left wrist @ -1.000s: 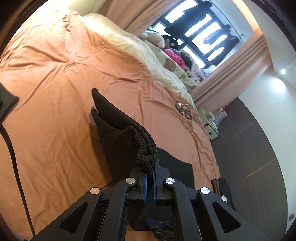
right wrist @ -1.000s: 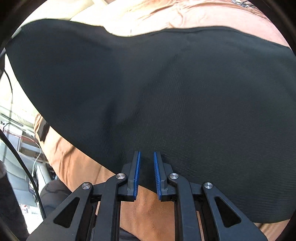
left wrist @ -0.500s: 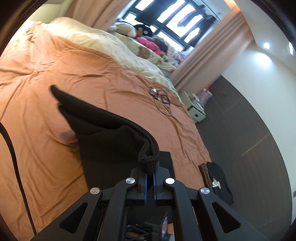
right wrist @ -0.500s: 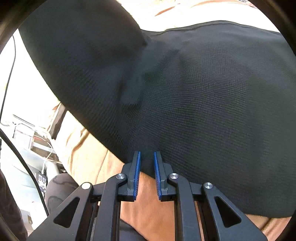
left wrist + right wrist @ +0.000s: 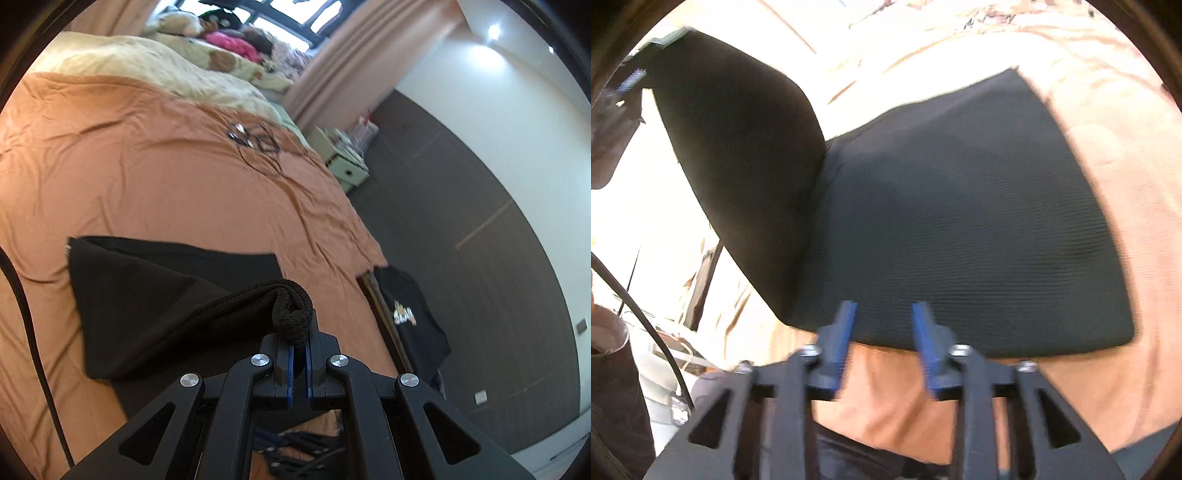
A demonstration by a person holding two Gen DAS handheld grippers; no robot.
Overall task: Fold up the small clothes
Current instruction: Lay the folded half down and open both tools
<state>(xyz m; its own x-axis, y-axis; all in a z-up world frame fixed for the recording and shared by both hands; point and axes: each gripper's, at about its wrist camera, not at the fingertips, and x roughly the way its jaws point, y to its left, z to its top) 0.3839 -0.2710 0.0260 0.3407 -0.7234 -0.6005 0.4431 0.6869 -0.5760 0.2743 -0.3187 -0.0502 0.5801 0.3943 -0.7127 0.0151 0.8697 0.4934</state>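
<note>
A black knit garment (image 5: 159,306) lies on the orange bedsheet (image 5: 155,192), one side lifted and folded over. My left gripper (image 5: 298,341) is shut on a bunched corner of it, held just above the bed. In the right wrist view the same black garment (image 5: 960,221) spreads flat on the bed, with its raised flap (image 5: 738,166) standing at the left. My right gripper (image 5: 884,317) is at the garment's near edge. Its jaws are opening and nothing is pinched between the blue pads (image 5: 846,328).
A cream blanket (image 5: 147,66) and stuffed toys lie at the bed's far end. A tangled black cable (image 5: 258,147) rests on the sheet. Another black shirt (image 5: 410,321) hangs off the bed's right edge above the dark floor (image 5: 480,258). A cable (image 5: 33,332) runs down the left.
The left gripper carried the garment's corner across, laying the fold lower. The right gripper's jaws have spread apart and drawn back to the garment's near edge.
</note>
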